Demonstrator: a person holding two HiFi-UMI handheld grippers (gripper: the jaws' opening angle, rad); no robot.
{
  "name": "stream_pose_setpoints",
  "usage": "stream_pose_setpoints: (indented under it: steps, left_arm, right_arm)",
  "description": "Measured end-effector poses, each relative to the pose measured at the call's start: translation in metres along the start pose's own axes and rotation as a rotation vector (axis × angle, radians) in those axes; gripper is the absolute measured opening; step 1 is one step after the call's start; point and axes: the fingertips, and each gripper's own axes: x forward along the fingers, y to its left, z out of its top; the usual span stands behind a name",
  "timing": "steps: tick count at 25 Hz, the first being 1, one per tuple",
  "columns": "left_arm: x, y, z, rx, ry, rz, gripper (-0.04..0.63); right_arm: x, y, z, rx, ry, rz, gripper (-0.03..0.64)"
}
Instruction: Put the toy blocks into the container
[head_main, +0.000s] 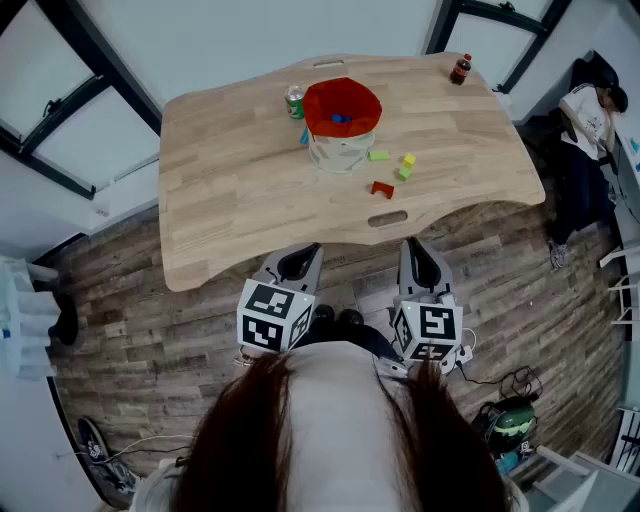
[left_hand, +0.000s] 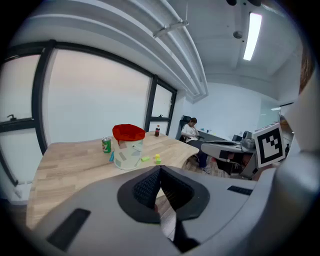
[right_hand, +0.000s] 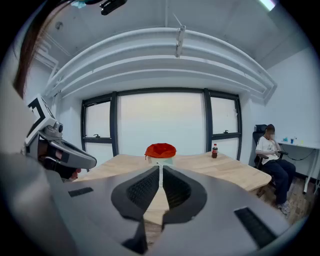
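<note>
A pale round container (head_main: 340, 150) with a red liner folded over its rim stands upright, mouth up, near the far middle of the wooden bench (head_main: 230, 190). Blue blocks (head_main: 340, 119) already lie inside it. Four toy blocks remain on the bench to its right. A flat light green block (head_main: 378, 155) lies closest, its long side running across the head view. A yellow cube (head_main: 409, 159) and a green cube (head_main: 404, 173) sit just beside each other, and a red block (head_main: 382, 188) lies nearer the front edge.

Both tools are held back over the floor, short of the bench. The left hand-held gripper (head_main: 300, 262) has its jaws pressed together with nothing between them, and so does the right hand-held gripper (head_main: 420, 258).

A green can (head_main: 294, 101) stands just left of the container and a dark cola bottle (head_main: 460, 69) stands at the far right corner. Their labels are too small to read. The grippers' cubes carry black-and-white square markers.
</note>
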Motion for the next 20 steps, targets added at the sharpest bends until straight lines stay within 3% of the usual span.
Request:
stream_pose_setpoints:
  steps: [13, 20]
  left_arm:
    - [0.001, 0.028, 0.007, 0.034, -0.004, -0.066, 0.009]
    - [0.006, 0.036, 0.008, 0.025, 0.006, -0.076, 0.009]
  right_arm:
    - [0.016, 0.009, 0.007, 0.016, -0.028, -0.099, 0.044]
    - [0.023, 0.007, 0.007, 0.020, -0.019, -0.104, 0.046]
